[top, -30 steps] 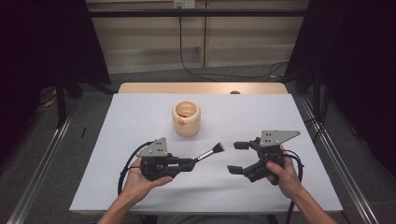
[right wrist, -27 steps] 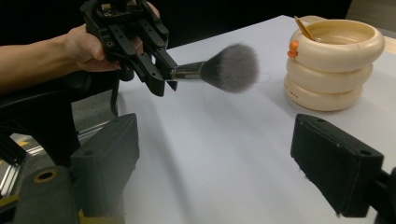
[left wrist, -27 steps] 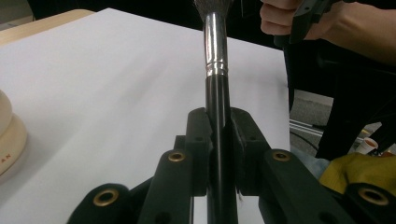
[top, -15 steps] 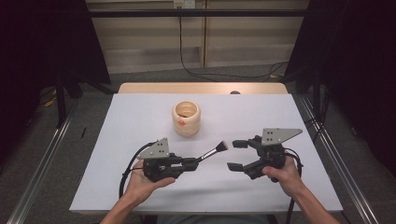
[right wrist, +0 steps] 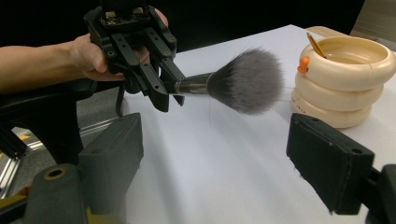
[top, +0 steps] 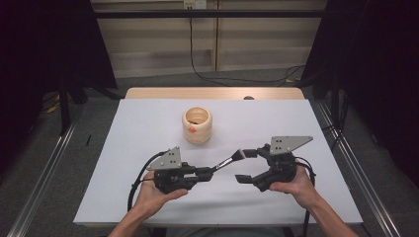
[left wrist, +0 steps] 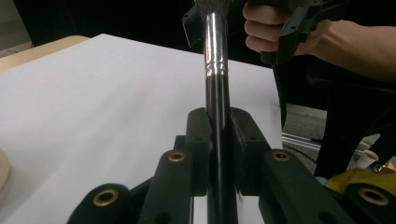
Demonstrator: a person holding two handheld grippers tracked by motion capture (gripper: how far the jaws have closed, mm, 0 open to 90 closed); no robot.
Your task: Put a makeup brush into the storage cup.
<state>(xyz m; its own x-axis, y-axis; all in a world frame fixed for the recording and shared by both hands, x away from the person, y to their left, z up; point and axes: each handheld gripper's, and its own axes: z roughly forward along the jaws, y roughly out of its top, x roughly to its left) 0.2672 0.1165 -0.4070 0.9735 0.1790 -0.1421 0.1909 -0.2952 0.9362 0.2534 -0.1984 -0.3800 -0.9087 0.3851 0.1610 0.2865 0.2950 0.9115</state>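
Observation:
A makeup brush (top: 226,162) with a black handle, silver ferrule and grey bristles (right wrist: 247,86) is held level above the white table. My left gripper (top: 210,174) is shut on its handle (left wrist: 217,93), the jaws pressing both sides. My right gripper (top: 243,166) stands open facing it; the bristle head sits by the upper jaw, with the pads (right wrist: 327,163) wide apart and touching nothing. A cream ringed holder (top: 197,126) stands upright at mid-table behind the brush, and a thin orange stick (right wrist: 315,46) shows inside it.
A white sheet (top: 138,133) covers the table, with a wooden strip (top: 212,93) along its far edge. Metal rails (top: 356,168) run down both sides. Cables trail from each gripper toward the person's forearms.
My right gripper has edged a little left, closer to the bristle head. The left gripper and brush have stayed put.

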